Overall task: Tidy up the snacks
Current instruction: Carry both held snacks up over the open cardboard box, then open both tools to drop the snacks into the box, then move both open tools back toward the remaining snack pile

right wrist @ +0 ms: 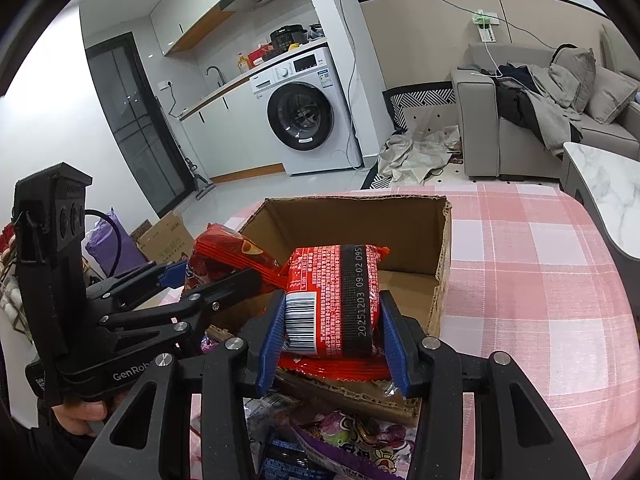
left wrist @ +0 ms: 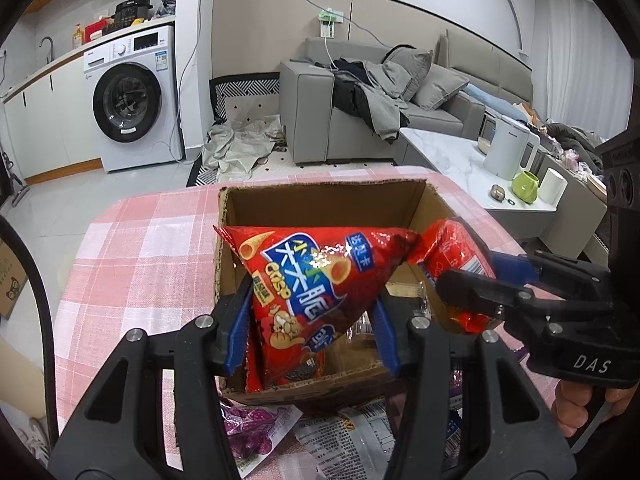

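An open cardboard box stands on a table with a pink checked cloth. My left gripper is shut on a red crisp bag with blue lettering, held over the box's near left part. My right gripper is shut on a red packet with a barcode and a printed date, above the near edge of the box. The two packs hang side by side. In the right wrist view the left gripper grips the crisp bag at the left. In the left wrist view the right gripper holds the red packet at the right.
Loose snack packs lie in front of the box, among them purple ones and a silver one. A marble coffee table with a white kettle and green cup stands to the right. A sofa and washing machine lie beyond.
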Tool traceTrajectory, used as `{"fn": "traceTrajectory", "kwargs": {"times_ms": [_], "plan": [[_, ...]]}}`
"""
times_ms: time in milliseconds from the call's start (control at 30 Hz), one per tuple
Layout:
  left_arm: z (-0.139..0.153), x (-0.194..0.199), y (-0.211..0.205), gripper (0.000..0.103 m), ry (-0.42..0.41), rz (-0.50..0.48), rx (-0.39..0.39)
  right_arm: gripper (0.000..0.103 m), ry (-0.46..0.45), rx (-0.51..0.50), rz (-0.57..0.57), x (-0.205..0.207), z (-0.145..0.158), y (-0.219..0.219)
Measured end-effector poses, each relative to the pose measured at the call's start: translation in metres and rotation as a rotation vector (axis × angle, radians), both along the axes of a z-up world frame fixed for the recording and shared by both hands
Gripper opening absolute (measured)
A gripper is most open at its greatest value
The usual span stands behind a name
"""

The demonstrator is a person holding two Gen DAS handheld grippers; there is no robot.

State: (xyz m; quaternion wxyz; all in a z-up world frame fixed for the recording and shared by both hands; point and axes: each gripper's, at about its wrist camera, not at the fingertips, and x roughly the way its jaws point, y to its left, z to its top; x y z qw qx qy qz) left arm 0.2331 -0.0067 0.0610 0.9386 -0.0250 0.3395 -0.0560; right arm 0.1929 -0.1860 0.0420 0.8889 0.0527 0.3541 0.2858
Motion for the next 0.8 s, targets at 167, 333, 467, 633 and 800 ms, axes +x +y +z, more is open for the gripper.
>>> {"fn": "traceTrajectory", "kwargs": {"times_ms": [167, 333, 467, 633, 800], "plan": [[-0.006, 0.003, -0.004, 0.049, 0.027, 0.000, 0.026, 0.045, 0.007, -0.012, -0.011, 0.002, -0.002, 0.000], [-0.004, -0.004, -0.004, 0.076, 0.021, -0.004, 0.015, 0.051, 0.000, -0.011, -0.014, 0.001, -0.001, -0.002], [0.005, -0.018, -0.001, 0.082, -0.011, 0.002, 0.011, 0.060, -0.024, -0.010, -0.028, -0.004, 0.005, -0.007], [0.011, -0.041, 0.005, 0.099, -0.025, 0.039, 0.015, 0.101, -0.039, 0.017, -0.056, -0.017, 0.011, -0.020], [0.012, -0.066, 0.009, 0.102, -0.044, 0.045, 0.010, 0.102, -0.020, 0.039, -0.047, -0.031, 0.009, -0.030]]}}
